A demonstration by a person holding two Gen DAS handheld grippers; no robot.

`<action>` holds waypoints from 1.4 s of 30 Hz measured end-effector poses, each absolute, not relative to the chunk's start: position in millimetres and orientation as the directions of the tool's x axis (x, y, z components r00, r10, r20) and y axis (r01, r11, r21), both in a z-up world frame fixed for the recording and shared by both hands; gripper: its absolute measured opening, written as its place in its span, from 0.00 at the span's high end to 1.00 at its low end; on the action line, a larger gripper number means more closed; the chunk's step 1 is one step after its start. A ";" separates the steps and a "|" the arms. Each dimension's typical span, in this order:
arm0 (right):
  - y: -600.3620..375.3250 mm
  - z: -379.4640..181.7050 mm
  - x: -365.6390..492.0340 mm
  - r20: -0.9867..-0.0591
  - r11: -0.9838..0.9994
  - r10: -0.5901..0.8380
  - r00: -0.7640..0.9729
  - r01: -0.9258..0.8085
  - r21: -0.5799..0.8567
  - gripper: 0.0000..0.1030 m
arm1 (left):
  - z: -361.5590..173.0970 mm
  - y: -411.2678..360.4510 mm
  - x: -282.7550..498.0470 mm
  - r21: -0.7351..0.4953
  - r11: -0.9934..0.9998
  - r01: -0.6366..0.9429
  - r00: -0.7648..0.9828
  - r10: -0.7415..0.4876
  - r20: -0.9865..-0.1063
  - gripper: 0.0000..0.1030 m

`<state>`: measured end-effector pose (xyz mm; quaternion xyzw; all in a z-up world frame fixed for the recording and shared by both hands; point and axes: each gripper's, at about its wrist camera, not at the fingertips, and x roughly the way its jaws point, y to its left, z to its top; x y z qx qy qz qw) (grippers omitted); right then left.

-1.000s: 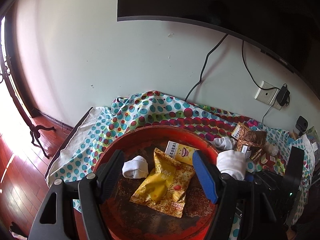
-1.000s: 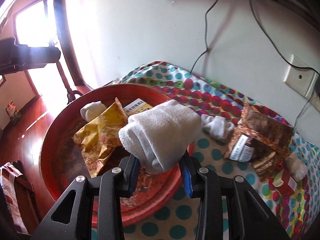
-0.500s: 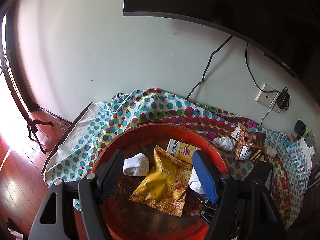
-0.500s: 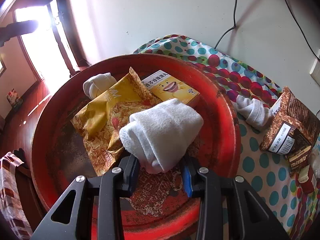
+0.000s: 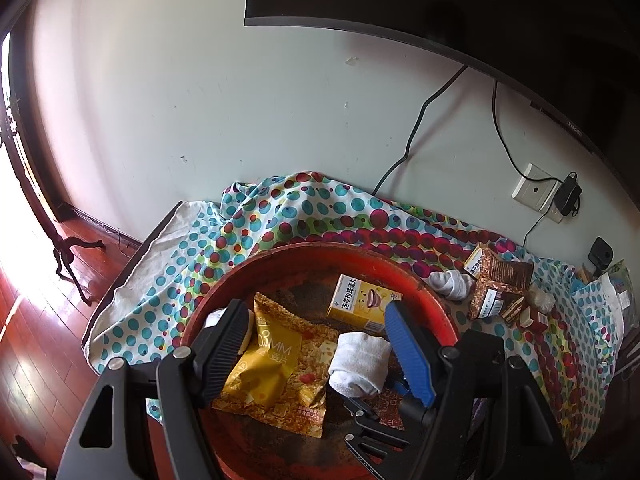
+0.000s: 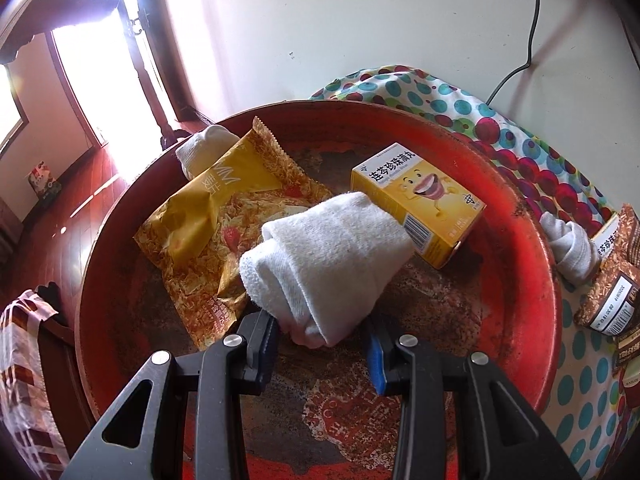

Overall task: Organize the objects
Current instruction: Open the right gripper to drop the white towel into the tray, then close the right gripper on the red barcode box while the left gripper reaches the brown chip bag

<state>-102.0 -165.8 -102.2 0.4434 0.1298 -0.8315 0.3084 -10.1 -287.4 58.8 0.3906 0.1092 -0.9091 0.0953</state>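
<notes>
- Now, right gripper: both pads clenched on the near end of a rolled white sock; the roll sticks out forward past the fingertips, over the inside of the red tray.
- Whether the sock roll rests on the tray floor or hangs just above it, cannot tell; its far end overlaps the yellow snack bag and comes just beside the yellow box.
- Left gripper: jaws spread wide, nothing between the pads, hovering over the near side of the tray.
- Seen from the left wrist, the sock roll lies between the left gripper's two fingers in the picture, with the right gripper partly visible behind the blue pad.
- Tray contents: snack bag in the middle, box toward the far right rim, a second white sock at the far left rim, partly under the bag's corner.
- Tray sits on a polka-dot cloth that covers the table, pushed up against the wall.
- Outside the tray, on the cloth near its right rim: a third white sock, touching a brown foil packet.
- Wall behind: a dark screen, a cable hanging down, a socket with a plug.
</notes>
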 end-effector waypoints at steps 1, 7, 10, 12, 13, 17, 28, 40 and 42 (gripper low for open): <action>-165.4 -102.4 -101.4 -0.817 -0.775 -0.399 -0.417 0.629 0.057 0.64 | 58.8 -287.4 -10.1 -0.125 -0.958 0.259 -0.678 -0.088 -0.730 0.29; -155.9 -87.1 -90.7 -0.777 -0.779 -0.415 -0.473 0.626 0.035 0.24 | 57.2 -285.1 -11.2 -0.115 -0.958 0.261 -0.671 -0.095 -0.736 0.29; -139.9 -71.9 -82.4 -0.747 -0.781 -0.426 -0.511 0.624 0.019 0.24 | 54.9 -280.4 -14.2 -0.103 -0.961 0.258 -0.663 -0.098 -0.742 0.29; -122.9 -63.9 -78.4 -0.728 -0.787 -0.433 -0.532 0.617 0.017 0.24 | 53.6 -275.1 -16.3 -0.089 -0.965 0.247 -0.660 -0.100 -0.745 0.29; -112.4 -60.3 -76.4 -0.716 -0.794 -0.428 -0.552 0.608 0.006 0.24 | 53.5 -272.0 -17.6 -0.082 -0.967 0.242 -0.658 -0.101 -0.746 0.29; -59.0 -52.6 -75.9 -0.684 -0.840 -0.382 -0.622 0.542 -0.024 0.21 | 52.2 -255.4 -23.0 -0.051 -0.976 0.210 -0.654 -0.102 -0.749 0.29; 118.7 -71.2 -106.2 -0.701 -0.982 -0.137 -0.700 0.187 0.006 0.19 | 42.4 -187.2 -39.5 0.066 -0.996 0.063 -0.640 -0.091 -0.763 0.29; 176.3 -113.1 -144.7 -0.771 -0.997 -0.070 -0.633 0.053 0.047 0.17 | 15.5 -155.5 -56.9 0.090 -0.996 -0.009 -0.599 -0.067 -0.798 0.29; 175.9 -115.0 -149.3 -0.770 -0.997 -0.083 -0.633 0.058 0.059 0.17 | 10.0 -149.3 -60.2 0.094 -0.995 -0.022 -0.593 -0.063 -0.803 0.29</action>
